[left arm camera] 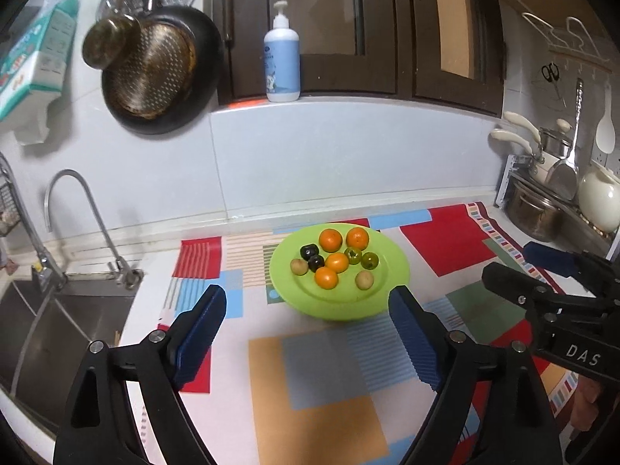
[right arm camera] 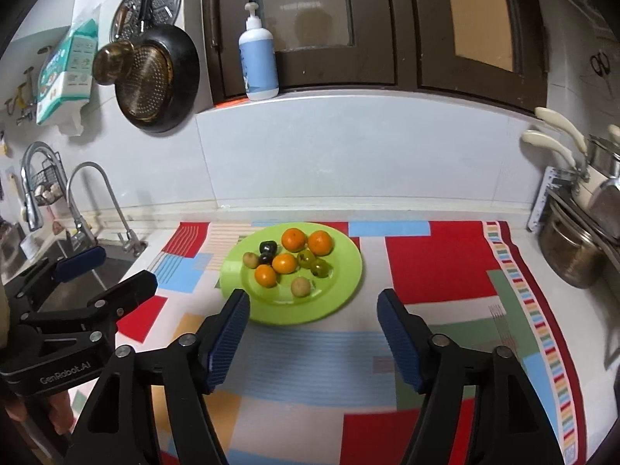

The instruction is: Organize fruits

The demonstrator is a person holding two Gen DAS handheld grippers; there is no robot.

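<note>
10 small fruits sat bunched on a green plate on the table; left tool and right tool hovered short of it, fingers apart, empty; sorted already or awaiting sorting, unclear

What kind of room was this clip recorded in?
A home kitchen, most likely: a sink with a curved faucet, a frying pan hung on the tiled wall, and pots beside the counter that holds the green plate of fruit.
</note>
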